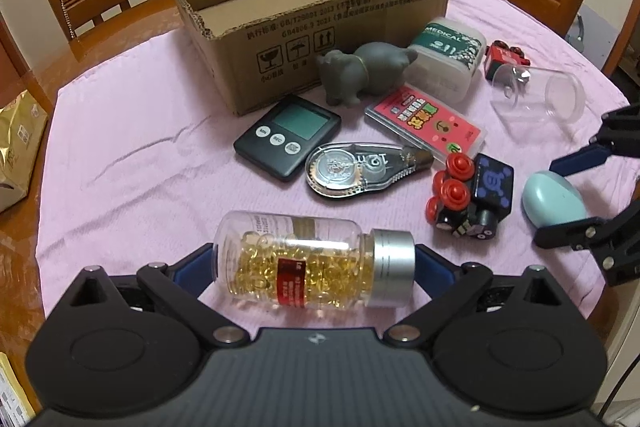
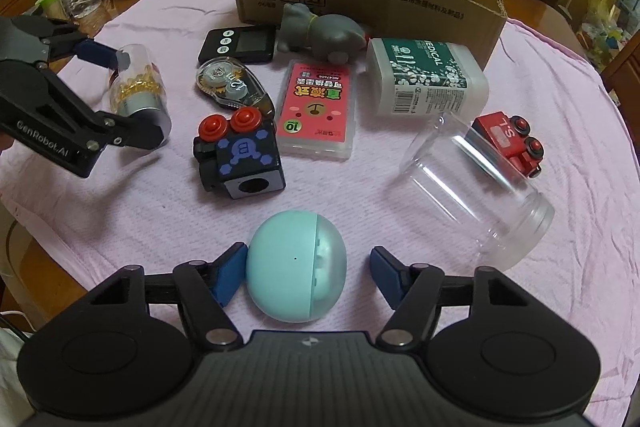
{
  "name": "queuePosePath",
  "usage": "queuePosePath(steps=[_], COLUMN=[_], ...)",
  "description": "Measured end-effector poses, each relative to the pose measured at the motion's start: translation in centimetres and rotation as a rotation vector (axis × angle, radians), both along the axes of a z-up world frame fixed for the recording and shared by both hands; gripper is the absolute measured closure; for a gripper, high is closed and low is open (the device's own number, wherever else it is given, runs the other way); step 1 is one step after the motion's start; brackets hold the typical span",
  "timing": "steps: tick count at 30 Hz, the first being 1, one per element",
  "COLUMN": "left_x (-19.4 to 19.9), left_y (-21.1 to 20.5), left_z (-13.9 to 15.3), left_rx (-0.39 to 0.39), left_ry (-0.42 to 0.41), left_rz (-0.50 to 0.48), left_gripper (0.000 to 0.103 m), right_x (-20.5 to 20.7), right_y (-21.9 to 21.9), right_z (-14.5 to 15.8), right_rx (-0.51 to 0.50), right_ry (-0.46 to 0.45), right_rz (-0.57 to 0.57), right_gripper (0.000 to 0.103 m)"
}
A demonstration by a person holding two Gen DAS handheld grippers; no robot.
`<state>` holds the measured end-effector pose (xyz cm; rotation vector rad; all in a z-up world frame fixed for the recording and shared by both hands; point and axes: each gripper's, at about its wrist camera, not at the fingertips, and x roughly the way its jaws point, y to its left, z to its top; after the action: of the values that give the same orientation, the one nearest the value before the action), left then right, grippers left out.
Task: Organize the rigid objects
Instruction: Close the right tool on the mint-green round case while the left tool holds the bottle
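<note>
Pink cloth (image 2: 560, 75); teal egg-shaped case (image 2: 294, 267), seemingly glossy.

Both cameras sit on the grippers and look steeply down and forward over the pink cloth (image 1: 132, 147) toward the box (image 1: 320, 27).

The left wrist view looks from the near left of the box. It is very close to the capsule bottle (image 1: 316, 259), which fills the low middle of the picture. At its right edge the right gripper (image 1: 576, 195) shows.

The right wrist view looks from the near right of the box, close over the blue egg (image 2: 296, 267). At its left edge the left gripper (image 2: 124, 95) shows.

Both views share the box and the small things in front of it, such as the timer (image 1: 288, 137) and the black cube (image 2: 248, 159).
</note>
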<state>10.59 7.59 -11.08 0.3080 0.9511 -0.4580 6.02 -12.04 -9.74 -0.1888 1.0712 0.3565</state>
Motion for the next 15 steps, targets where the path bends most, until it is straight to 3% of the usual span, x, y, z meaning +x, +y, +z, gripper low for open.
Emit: queuePosePath(steps=[6, 15], left_x=[0.2, 0.5], left_y=[0.1, 0.5], left_z=[0.2, 0.3], left_rx=[-0.005, -0.023], left_ry=[0.015, 0.058], left_rz=[0.014, 0.014], left_gripper=[0.008, 0.008], right_x=[0.0, -0.1], right_y=[0.7, 1.4], right_z=[0.2, 0.3], right_rx=[-0.009, -0.04], right_ry=[0.006, 0.008], right_rz=[0.001, -0.059], right_gripper=[0.043, 0.045])
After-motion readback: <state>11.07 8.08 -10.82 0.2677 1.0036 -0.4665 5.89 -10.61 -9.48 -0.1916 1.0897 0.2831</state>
